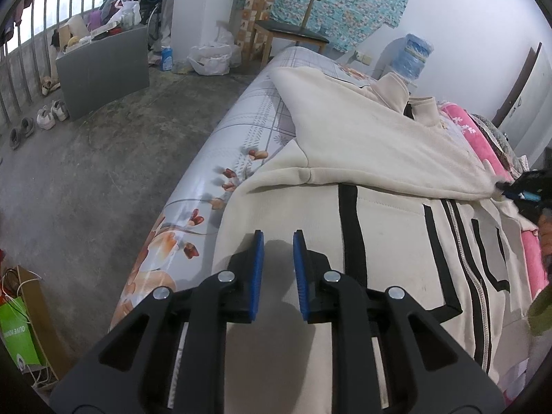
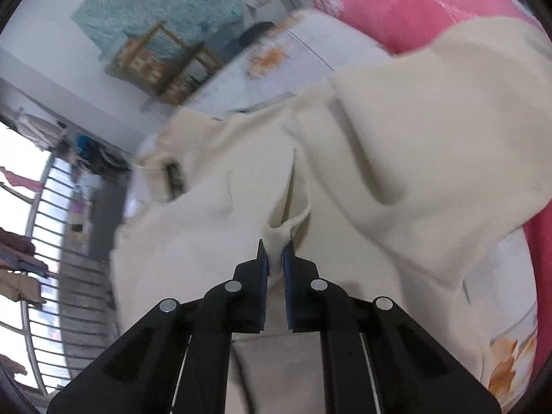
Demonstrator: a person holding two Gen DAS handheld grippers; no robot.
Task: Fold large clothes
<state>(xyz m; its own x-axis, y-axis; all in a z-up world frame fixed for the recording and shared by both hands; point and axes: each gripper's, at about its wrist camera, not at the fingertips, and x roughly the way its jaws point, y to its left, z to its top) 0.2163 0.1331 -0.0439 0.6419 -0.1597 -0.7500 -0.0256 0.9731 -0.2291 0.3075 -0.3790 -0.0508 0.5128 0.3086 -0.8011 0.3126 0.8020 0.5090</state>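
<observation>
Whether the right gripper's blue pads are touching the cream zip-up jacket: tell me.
Touching. In the right wrist view the right gripper has both blue pads pinching a raised fold of the cream zip-up jacket, with no gap at the tips.

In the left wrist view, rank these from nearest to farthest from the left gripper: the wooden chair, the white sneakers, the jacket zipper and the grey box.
From the left gripper:
1. Jacket zipper, just to its right on the cream jacket.
2. White sneakers, on the floor, far left.
3. Grey box, just behind the sneakers.
4. Wooden chair, by the back wall.
</observation>
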